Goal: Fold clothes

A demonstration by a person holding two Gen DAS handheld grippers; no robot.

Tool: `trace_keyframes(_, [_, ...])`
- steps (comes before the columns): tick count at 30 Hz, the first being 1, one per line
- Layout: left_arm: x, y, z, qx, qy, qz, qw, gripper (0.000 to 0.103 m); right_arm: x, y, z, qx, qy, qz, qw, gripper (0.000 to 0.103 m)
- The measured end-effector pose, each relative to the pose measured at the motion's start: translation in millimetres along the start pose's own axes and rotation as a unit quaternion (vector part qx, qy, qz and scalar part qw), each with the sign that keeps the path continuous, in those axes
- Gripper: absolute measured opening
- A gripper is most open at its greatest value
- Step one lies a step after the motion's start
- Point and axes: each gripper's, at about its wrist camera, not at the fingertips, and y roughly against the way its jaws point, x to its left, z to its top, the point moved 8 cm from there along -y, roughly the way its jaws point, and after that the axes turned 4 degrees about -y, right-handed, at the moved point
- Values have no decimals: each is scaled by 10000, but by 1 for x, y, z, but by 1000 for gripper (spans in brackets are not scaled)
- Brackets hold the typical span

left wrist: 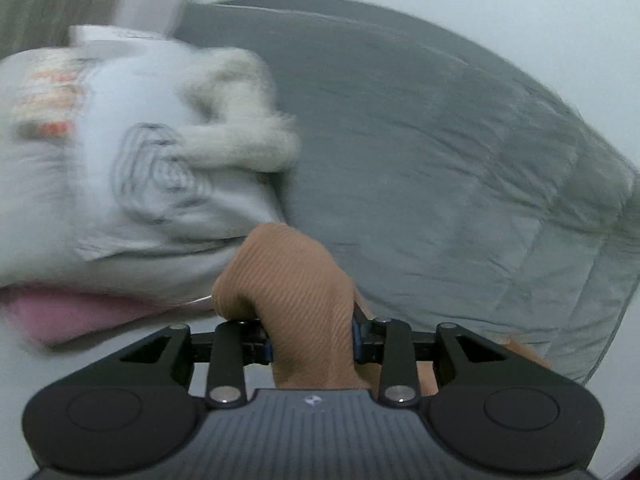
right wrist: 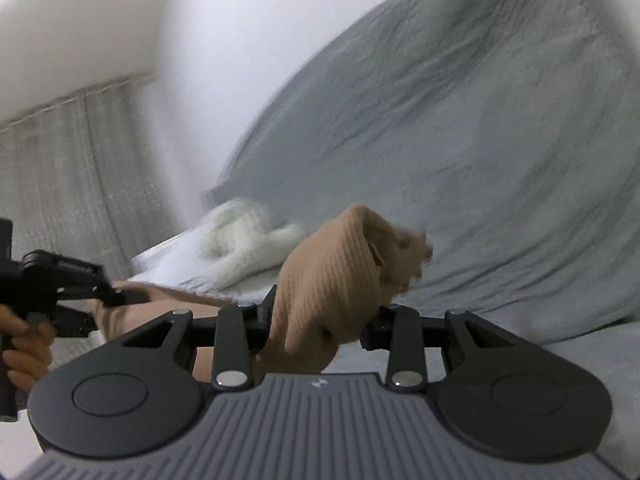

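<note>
Tan ribbed knit garment (left wrist: 296, 288), bunched and lifted above the grey quilt (left wrist: 440, 152), held at two places by the two tools. In the left wrist view: a thick fold of the tan knit standing up between the jaws of the left gripper (left wrist: 312, 344), with the blue-edged pads pressed against it on both sides, so closed on the cloth and not fully shut. More tan cloth showing low at the right, beside the quilt's near edge. To the left of the quilt, touching it: a blurred heap of clothes, with a pale blue-white piece bearing a dark ring pattern (left wrist: 160, 176), a fluffy cream-white piece (left wrist: 240, 120) on top of it, a white piece with orange marks (left wrist: 48, 100) further left, and something pink (left wrist: 60, 316) under the heap at the near side. In the right wrist view: another bundle of the same tan knit (right wrist: 336, 280) clamped in the right gripper (right wrist: 316, 332), jaws pressing it from both sides, the loose end flopping over toward the quilt (right wrist: 460, 160). Quilt rising wide and wrinkled behind the bundle, filling the right part of the view. Left of the quilt: the fluffy white piece (right wrist: 244, 240) lying on pale cloth, and the left tool (right wrist: 60, 288) seen from the side, black, held by a hand (right wrist: 24, 344), with tan cloth stretching from its tip. Further left from the quilt: a grey curtain (right wrist: 72, 168) below a white wall (right wrist: 208, 40). Much motion blur in both views, so fine details of the heap not readable.
</note>
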Motion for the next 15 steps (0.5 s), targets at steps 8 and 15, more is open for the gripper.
trace_keyframes(8, [69, -140, -175, 1614, -18, 1684, 9724, 69, -92, -11, -162, 3018, -3178, -1417, 8876, 62])
trace_keyframes(15, [112, -99, -144, 1287, 126, 2529, 9588, 72, -99, 16, -110, 2237, -2734, -1500, 9234, 75])
